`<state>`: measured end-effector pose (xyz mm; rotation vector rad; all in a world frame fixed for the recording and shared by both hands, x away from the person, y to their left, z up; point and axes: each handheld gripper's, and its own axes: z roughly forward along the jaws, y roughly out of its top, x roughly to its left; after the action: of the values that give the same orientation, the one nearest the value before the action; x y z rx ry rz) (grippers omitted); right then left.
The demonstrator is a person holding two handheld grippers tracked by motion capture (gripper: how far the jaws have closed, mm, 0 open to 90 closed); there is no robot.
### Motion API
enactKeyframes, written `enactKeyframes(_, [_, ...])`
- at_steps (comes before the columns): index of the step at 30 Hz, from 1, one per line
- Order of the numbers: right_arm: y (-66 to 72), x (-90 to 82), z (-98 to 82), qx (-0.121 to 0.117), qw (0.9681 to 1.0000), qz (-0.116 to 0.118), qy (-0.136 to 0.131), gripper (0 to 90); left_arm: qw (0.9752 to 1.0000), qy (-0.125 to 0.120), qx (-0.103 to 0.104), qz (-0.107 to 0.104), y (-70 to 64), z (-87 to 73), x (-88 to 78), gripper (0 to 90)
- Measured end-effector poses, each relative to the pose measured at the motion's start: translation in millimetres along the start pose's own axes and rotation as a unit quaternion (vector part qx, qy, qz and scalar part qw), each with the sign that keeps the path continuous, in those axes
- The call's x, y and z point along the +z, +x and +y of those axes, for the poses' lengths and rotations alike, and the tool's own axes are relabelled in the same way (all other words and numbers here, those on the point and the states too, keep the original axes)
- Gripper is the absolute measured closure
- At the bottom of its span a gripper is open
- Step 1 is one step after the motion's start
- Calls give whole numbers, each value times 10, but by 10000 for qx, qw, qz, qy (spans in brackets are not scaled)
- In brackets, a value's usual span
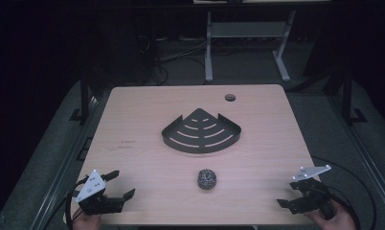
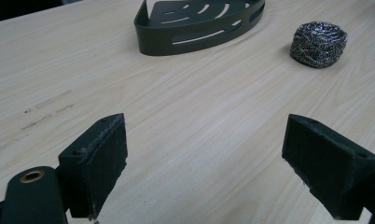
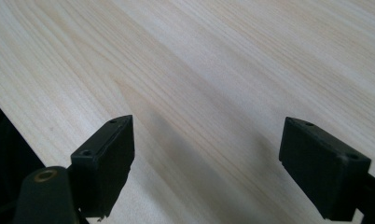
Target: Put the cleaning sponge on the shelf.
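Observation:
A dark metal corner shelf (image 1: 201,132) with curved slots lies in the middle of the light wooden table (image 1: 147,110). In front of it sits a round steel-wool scourer (image 1: 207,179). My left gripper (image 1: 120,184) rests at the table's front left corner, jaws wide apart with nothing between them. In the left gripper view the shelf (image 2: 199,25) and the scourer (image 2: 318,45) lie farther off, beyond the left gripper (image 2: 205,163). My right gripper (image 1: 290,194) is at the front right corner, open over bare wood, as the right gripper view shows between the right gripper's (image 3: 206,165) jaws.
A round cable hole (image 1: 230,97) sits near the table's far edge. Behind the table stand white desk legs (image 1: 209,48) and cables on a dark floor. Cables trail from both grippers over the front edge.

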<state>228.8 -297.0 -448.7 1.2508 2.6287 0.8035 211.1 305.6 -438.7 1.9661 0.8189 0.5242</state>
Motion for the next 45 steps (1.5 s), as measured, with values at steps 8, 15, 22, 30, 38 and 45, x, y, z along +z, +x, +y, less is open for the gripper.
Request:
enactKeyframes(8, [76,64,85,-214,9995,232,9,167,10000,70,48,1,-10,0,20,133])
enactKeyframes(15, [199,145,224,-515,9981,323,94,167,10000,38,37,43,0,-7,-9,133])
enactKeyframes(22, [277,196,300,-667,9968,397,174,167,10000,30,34,22,3,-7,-1,133])
enactKeyframes(30, [335,231,404,-856,9950,459,247,167,10000,21,26,29,-5,5,4,133])
enactKeyframes(38, [388,250,503,-995,9936,465,267,167,10000,22,17,36,7,1,-3,133])
enactKeyframes(45, [458,285,634,-1149,9915,515,324,157,10000,31,31,29,7,1,-1,133])
